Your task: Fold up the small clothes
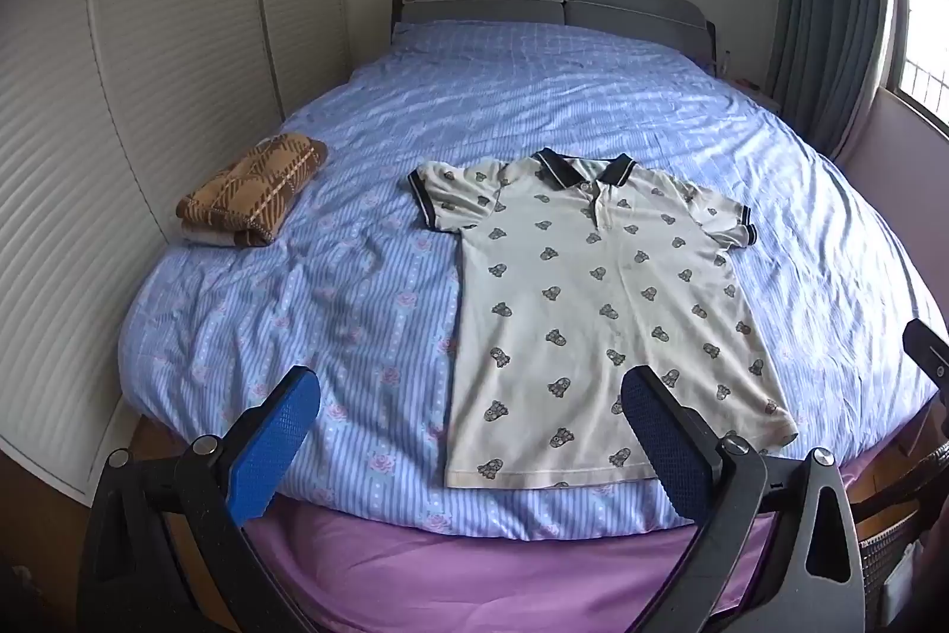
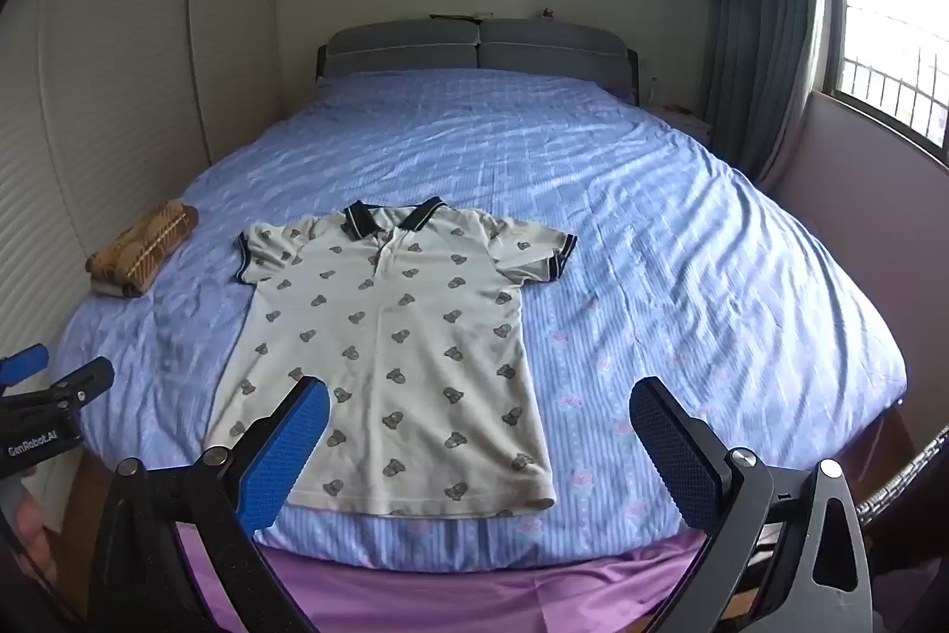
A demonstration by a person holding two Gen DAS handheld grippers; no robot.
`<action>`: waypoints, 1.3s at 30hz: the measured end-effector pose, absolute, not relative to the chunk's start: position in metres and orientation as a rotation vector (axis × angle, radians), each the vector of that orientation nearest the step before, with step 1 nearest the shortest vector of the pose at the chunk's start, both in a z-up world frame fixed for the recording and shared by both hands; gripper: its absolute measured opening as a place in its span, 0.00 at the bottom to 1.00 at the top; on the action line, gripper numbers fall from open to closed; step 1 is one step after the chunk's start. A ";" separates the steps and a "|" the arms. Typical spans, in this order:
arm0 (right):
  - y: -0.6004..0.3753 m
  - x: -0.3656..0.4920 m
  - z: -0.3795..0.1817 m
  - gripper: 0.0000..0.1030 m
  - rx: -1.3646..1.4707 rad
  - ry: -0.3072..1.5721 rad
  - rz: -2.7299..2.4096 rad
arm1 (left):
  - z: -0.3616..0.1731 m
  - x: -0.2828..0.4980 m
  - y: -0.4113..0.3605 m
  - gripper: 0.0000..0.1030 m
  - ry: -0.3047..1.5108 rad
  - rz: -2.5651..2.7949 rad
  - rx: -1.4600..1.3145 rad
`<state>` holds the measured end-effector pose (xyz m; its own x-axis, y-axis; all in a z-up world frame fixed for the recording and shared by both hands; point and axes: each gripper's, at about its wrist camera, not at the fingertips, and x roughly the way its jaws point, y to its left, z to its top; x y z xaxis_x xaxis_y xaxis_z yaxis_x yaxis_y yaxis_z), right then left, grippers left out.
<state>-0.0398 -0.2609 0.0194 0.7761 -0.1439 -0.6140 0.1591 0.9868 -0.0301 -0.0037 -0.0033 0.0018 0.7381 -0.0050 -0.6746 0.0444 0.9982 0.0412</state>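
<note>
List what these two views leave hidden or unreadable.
- Folded brown garment: both views show only its top; the layers underneath are hidden by its own folds.
- Polo shirt: its back is against the bedspread.
- Small items above the headboard: too small to identify.

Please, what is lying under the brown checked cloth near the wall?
Under the folded brown cloth a pale folded piece shows at its near edge, resting on the blue quilt. The rest is covered.

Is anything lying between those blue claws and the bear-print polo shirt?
Nothing visible. Only bare blue striped bedcover separates both open claws (left claw, right claw) from the cream bear-print polo shirt. The folded brown plaid cloth lies off to the left.
</note>
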 end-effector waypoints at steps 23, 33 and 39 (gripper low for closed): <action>-0.272 -0.045 0.019 0.99 0.038 0.647 -0.176 | 0.007 -0.009 0.005 1.00 0.744 -0.034 0.039; -0.273 -0.053 0.017 0.99 0.052 0.648 -0.178 | 0.006 -0.013 0.002 1.00 0.744 -0.043 0.041; -0.275 -0.055 0.017 0.99 0.055 0.650 -0.177 | 0.005 -0.014 -0.001 1.00 0.740 -0.049 0.044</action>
<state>-0.0547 -0.2746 0.0169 0.7814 -0.1471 -0.6064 0.1812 0.9834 -0.0050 -0.0145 -0.0009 0.0054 0.7371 -0.0292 -0.6751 0.0604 0.9979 0.0228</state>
